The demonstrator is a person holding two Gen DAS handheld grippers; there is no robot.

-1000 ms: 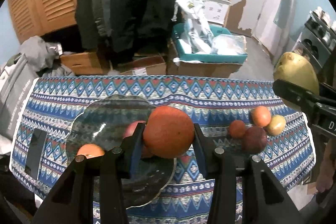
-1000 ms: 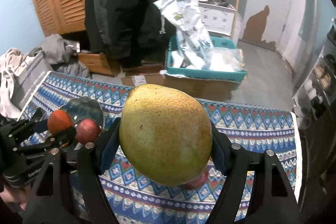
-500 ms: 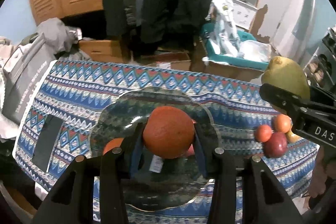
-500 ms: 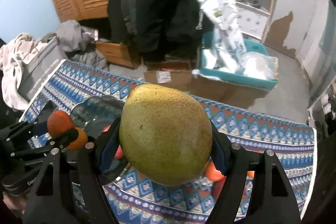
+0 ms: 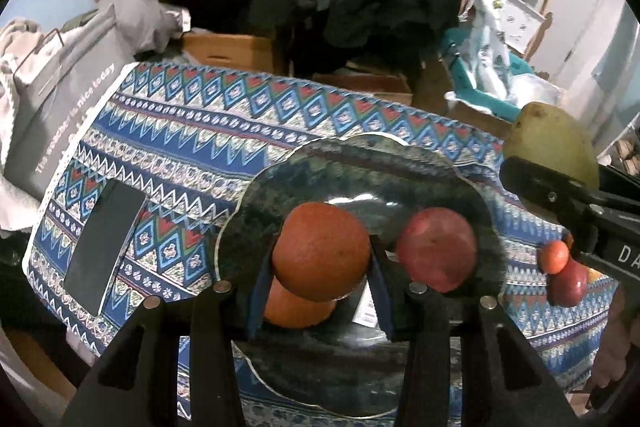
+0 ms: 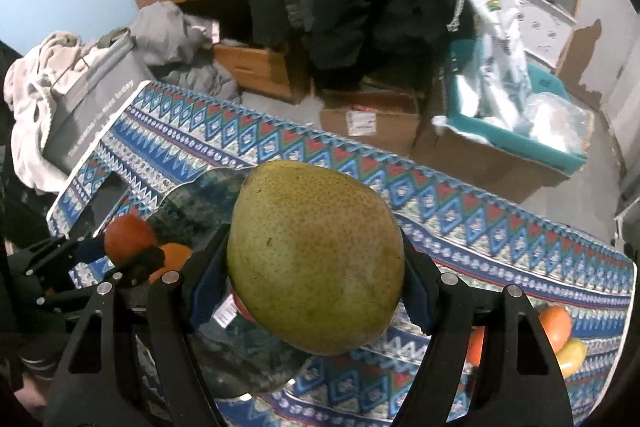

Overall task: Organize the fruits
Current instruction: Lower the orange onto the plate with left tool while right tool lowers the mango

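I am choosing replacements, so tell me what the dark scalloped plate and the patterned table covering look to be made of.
The dark green scalloped plate looks like glazed ceramic or glass: it is glossy, with pale highlights along its thin wavy rim. Which one, I cannot tell. The blue patterned tablecloth looks like matte woven or printed fabric, with geometric bands, a pale stitched-looking edge and no shine.
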